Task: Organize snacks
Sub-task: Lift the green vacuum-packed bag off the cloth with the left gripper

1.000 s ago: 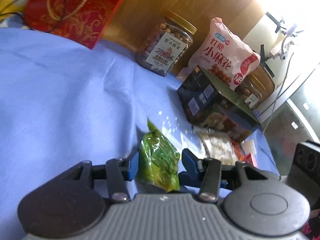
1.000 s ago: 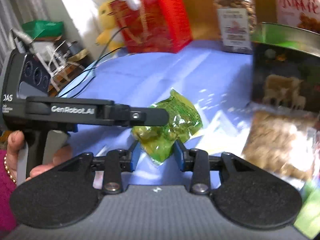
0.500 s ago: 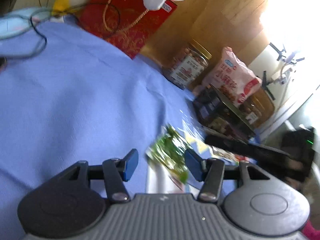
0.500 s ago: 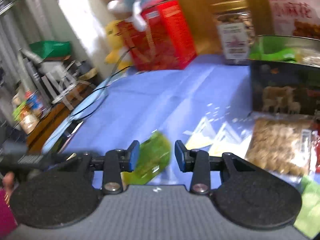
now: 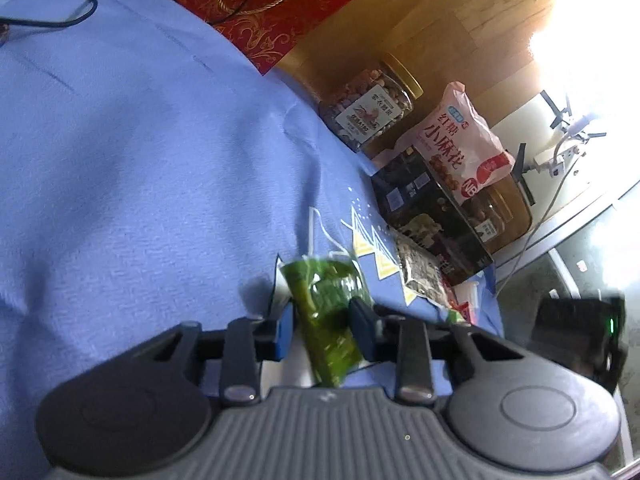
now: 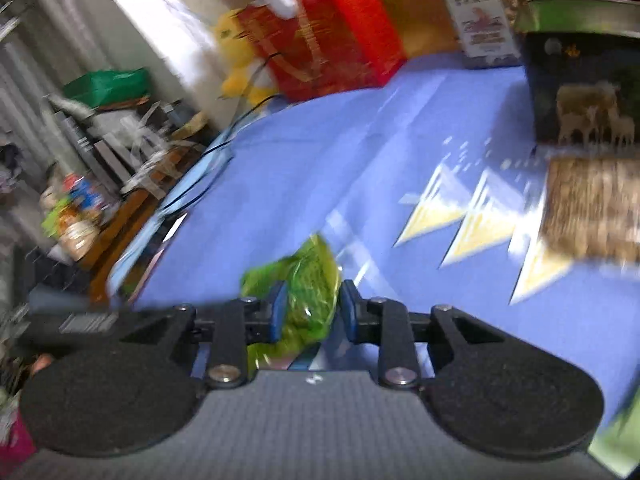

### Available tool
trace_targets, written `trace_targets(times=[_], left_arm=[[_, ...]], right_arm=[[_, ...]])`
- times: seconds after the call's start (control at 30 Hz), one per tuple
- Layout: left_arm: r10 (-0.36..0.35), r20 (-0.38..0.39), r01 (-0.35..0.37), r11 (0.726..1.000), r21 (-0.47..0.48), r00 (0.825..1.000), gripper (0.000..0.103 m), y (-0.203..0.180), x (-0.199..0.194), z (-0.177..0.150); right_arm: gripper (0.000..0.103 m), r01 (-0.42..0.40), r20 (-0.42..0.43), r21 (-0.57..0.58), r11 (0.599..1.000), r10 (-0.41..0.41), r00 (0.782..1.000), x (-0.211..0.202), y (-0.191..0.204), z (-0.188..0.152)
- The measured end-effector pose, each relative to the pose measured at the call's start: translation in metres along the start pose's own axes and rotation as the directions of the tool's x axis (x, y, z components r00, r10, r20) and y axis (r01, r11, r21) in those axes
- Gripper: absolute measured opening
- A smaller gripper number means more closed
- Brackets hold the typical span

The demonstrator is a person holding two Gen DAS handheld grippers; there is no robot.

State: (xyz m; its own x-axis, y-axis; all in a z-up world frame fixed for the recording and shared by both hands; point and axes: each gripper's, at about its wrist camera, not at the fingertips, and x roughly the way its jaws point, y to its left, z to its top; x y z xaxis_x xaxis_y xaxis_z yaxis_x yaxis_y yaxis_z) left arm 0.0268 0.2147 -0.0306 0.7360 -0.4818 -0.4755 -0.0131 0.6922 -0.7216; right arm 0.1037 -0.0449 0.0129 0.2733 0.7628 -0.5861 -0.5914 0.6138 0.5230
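You're clearly in someone's home here: blue fabric tablecloth (image 5: 140,152), yellow plush toy (image 6: 240,60), red gift box with gold cord (image 5: 272,4), wooden wall panelling (image 5: 460,28), cluttered side shelf (image 6: 100,160).

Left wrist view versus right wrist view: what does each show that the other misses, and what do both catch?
Only the left wrist view shows the whole pink snack bag and a second jar behind the dark box. Only the right shows the yellow plush toy and a cluttered shelf. Both show a green packet between claw pads, the blue cloth, the red box and the nut jar.
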Motion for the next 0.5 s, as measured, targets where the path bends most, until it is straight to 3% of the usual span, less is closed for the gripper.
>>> trace_targets(times=[0.17,0.37,0.5], left_arm=[[-0.024,-0.022,0.025,0.999,0.04,0.999,0.022,-0.006,0.002,-0.007],[-0.104,-0.065,0.112,0.986,0.12,0.992,0.016,-0.033,0.012,-0.009],[-0.027,-0.036,0.033,0.979,0.203,0.999,0.018,-0.049,0.019,-0.008]], right_arm=[[0.03,0.005,0.004,-0.083,0.997,-0.004,1.0,-0.013,0.018,-0.038],[0.014,0.017,0.04,-0.125,0.992,-0.012,0.999,-0.026,0.025,-0.053],[0.017,0.082,0.079,-0.174,0.981,-0.069,0.994,-0.03,0.027,-0.055]])
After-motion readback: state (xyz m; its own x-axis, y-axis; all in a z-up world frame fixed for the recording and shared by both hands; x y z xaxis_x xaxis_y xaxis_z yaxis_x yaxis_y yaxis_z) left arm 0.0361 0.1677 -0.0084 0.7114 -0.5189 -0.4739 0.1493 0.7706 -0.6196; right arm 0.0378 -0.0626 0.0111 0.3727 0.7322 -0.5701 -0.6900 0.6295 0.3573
